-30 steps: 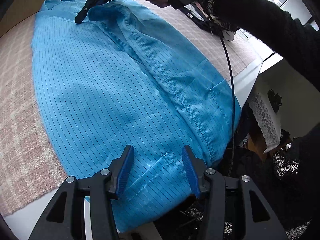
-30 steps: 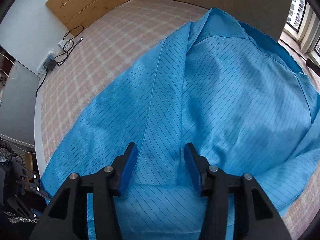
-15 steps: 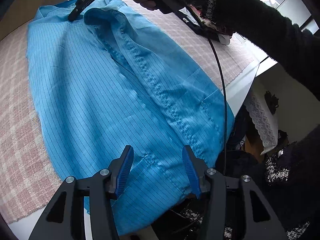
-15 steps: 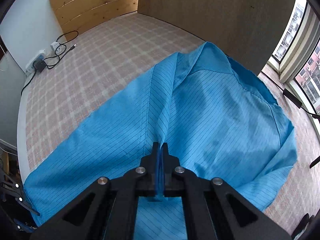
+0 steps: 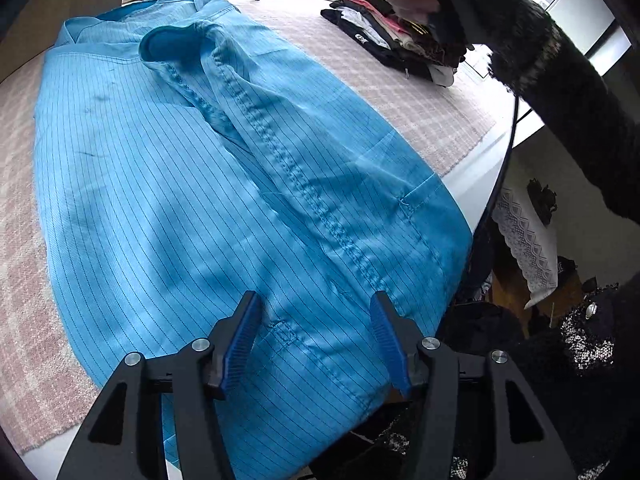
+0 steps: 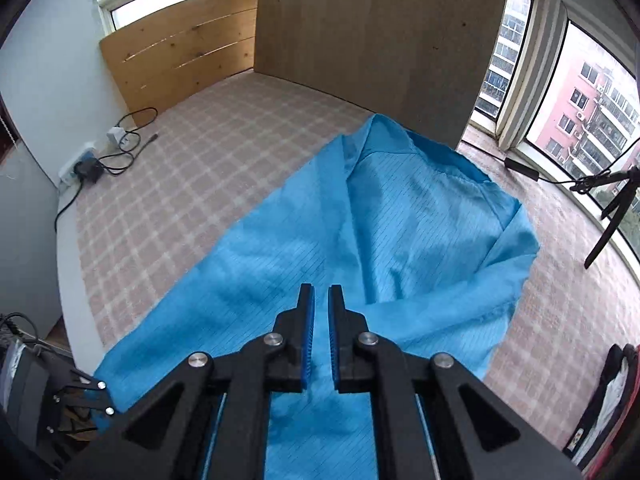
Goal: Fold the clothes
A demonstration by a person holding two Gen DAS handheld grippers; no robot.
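- A bright corner room with tall windows is being shown, where a pink-and-white checked woven cloth (image 6: 224, 168) is covering a broad flat surface backed by wooden panels.
- A bright blue, thin-striped button-front shirt (image 5: 192, 200) is lying spread face up on this cloth, its hem hanging over the near edge and its collar (image 5: 176, 40) pointing away toward the windows.
- The shirt's long axis is running straight ahead from the left gripper (image 5: 316, 344), along the stitched button placket (image 5: 296, 184).
- The left gripper is being held with its fingers spread wide over the hem end, nothing being pinched between the blue pads.
- The right gripper (image 6: 320, 336) is being held above the shirt nearer its collar end, the pads drawn close with a narrow gap; no fabric is seen caught between them.
- The left gripper is judged the nearer one for taking the hem, the right for the upper part of the shirt.
- A stack of folded dark and pink garments (image 5: 396, 36) is lying well apart from the shirt, beyond its right side.
- Black cables and a white plug block (image 6: 108, 152) are lying at the far left edge, clear of the shirt.
- A loose black cable (image 5: 508, 152) is hanging beside the right sleeve edge and could be snagged during a fold.
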